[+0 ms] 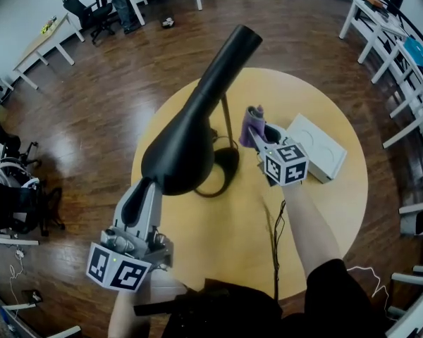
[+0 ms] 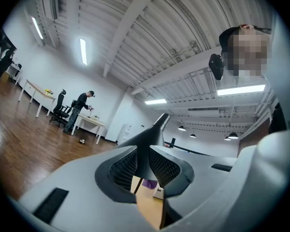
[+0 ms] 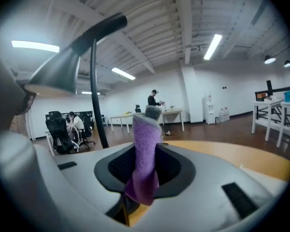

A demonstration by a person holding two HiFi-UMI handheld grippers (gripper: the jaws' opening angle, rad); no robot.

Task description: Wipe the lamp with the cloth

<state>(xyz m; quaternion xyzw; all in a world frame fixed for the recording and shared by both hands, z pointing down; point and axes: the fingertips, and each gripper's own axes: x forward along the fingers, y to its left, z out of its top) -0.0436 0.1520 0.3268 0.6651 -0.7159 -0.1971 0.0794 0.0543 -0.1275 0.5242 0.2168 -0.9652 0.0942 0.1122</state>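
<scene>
Closest to the head camera is the black lamp shade (image 1: 190, 139), which rises out over the round wooden table (image 1: 324, 210) with its narrow neck pointing toward 1 o'clock. The left gripper (image 1: 142, 192) comes in from 7 o'clock and is clamped on the wide end of the shade; the left gripper view shows its jaws nearly together on a thin dark edge of the shade (image 2: 146, 151). The right gripper (image 1: 259, 138), at 3 o'clock from the shade, pinches the purple cloth (image 1: 252, 124), which stands up between its jaws as a folded strip with a loose end hanging below (image 3: 145, 149). The cloth sits just beside the lamp stem (image 1: 228, 122) but apart from it, and it touches no part of the lamp. A white box (image 1: 314, 146) lies on the table at 3 o'clock from the cloth, and a dark cable (image 1: 276, 238) trails toward 6 o'clock. By my reading, the lamp is braced and the cloth is being brought up, so wiping contact has not begun. The next move calls for laying the cloth flat on the shade or stem and stroking along it while the left gripper steadies the shade against the push.
</scene>
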